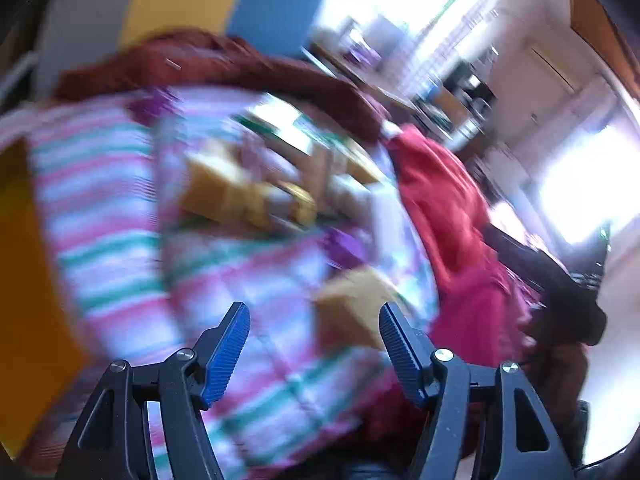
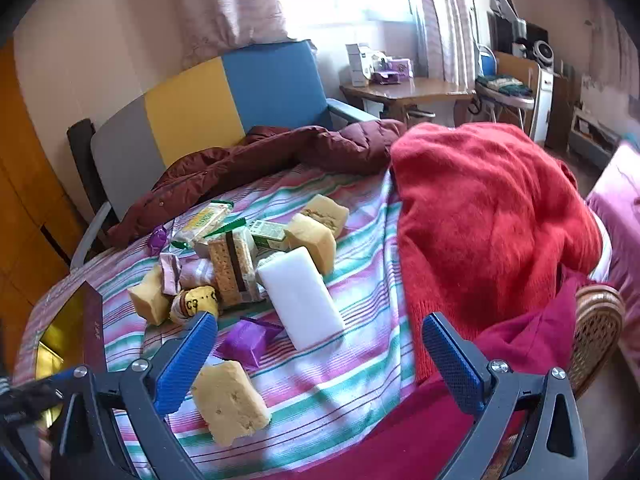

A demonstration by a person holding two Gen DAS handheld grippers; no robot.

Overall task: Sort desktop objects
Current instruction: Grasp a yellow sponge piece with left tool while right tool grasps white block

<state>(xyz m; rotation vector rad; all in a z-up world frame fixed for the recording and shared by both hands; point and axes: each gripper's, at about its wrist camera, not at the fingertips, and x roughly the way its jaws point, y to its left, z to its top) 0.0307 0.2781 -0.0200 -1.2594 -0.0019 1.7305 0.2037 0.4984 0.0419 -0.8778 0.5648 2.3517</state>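
Note:
On a striped cloth [image 2: 352,280] lies a pile of things: several yellow sponges, one nearest [image 2: 230,402] and one at the back [image 2: 325,212]; a white block [image 2: 302,300]; a purple packet [image 2: 246,340]; cracker packs [image 2: 232,268]; a small green box [image 2: 270,234]. My right gripper [image 2: 320,360] is open and empty, above the near sponge. My left gripper [image 1: 314,344] is open and empty; its view is motion-blurred, with a yellow sponge [image 1: 352,304] just ahead between the fingers.
A red sweater [image 2: 492,216] is heaped at the right, a maroon jacket [image 2: 260,160] at the back. A dark box with a gold inside [image 2: 76,328] sits at the left edge. A wicker basket [image 2: 596,320] is at the right.

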